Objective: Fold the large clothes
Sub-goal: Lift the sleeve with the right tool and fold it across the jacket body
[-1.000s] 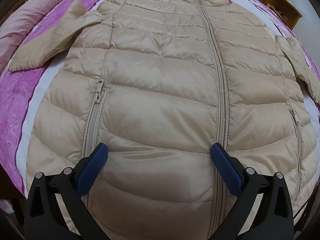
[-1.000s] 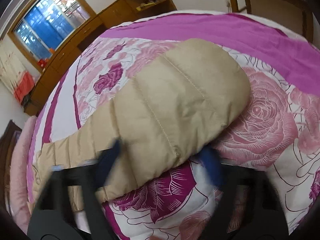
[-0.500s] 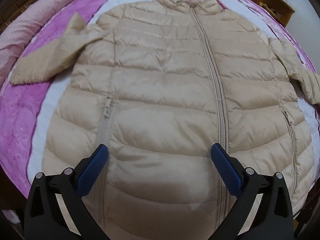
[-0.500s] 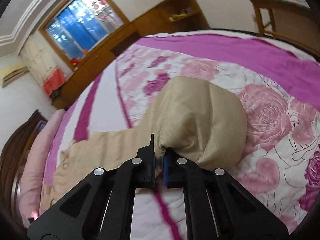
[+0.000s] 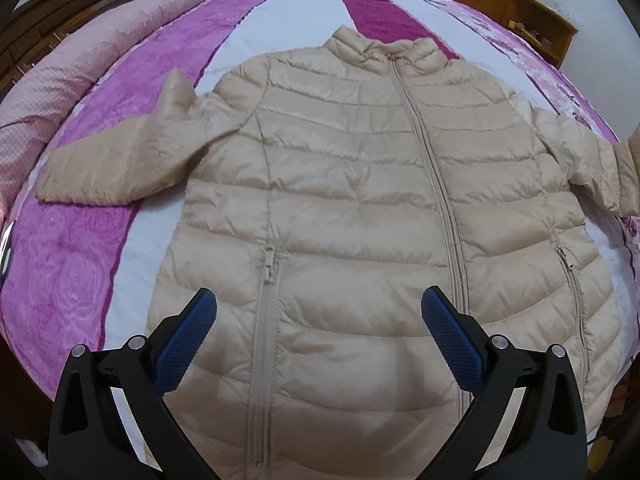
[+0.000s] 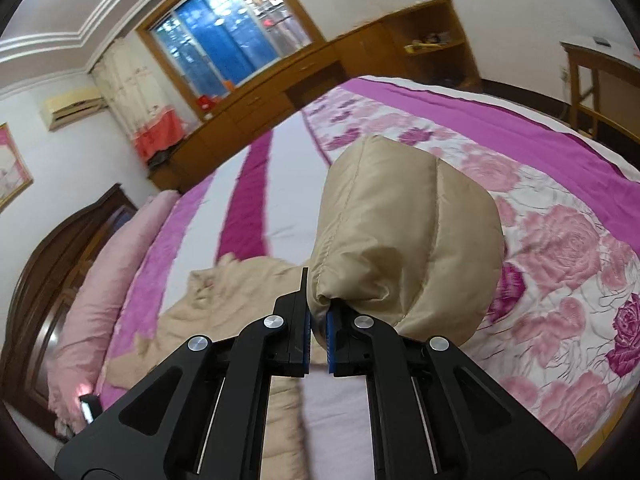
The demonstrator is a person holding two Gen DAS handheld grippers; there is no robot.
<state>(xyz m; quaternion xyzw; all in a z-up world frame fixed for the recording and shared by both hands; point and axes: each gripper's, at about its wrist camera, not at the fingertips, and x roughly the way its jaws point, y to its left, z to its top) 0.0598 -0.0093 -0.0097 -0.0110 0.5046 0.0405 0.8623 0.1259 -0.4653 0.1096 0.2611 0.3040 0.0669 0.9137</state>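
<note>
Light, puffy, slippery beige down jacket (image 5: 340, 208) flat on bed (image 5: 72, 264); best gripped at cuffs. Right gripper (image 6: 318, 336) pinching sleeve cuff (image 6: 400, 248); left gripper (image 5: 316, 336) wide, empty.

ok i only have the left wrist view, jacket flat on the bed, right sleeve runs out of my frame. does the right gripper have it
Observer: Yes. The right gripper is shut on the sleeve cuff, pinched between its blue pads.
Operator: is the sleeve lifted or lying on the bed
Observer: Lifted. The sleeve bulges up in front of that gripper, clear of the rose-print bedspread.
Operator: and my left gripper is empty, right
Observer: Your view shows that already: the left gripper is open above the jacket. What you lack is the room behind: a window above a wooden desk beyond the bed.
</note>
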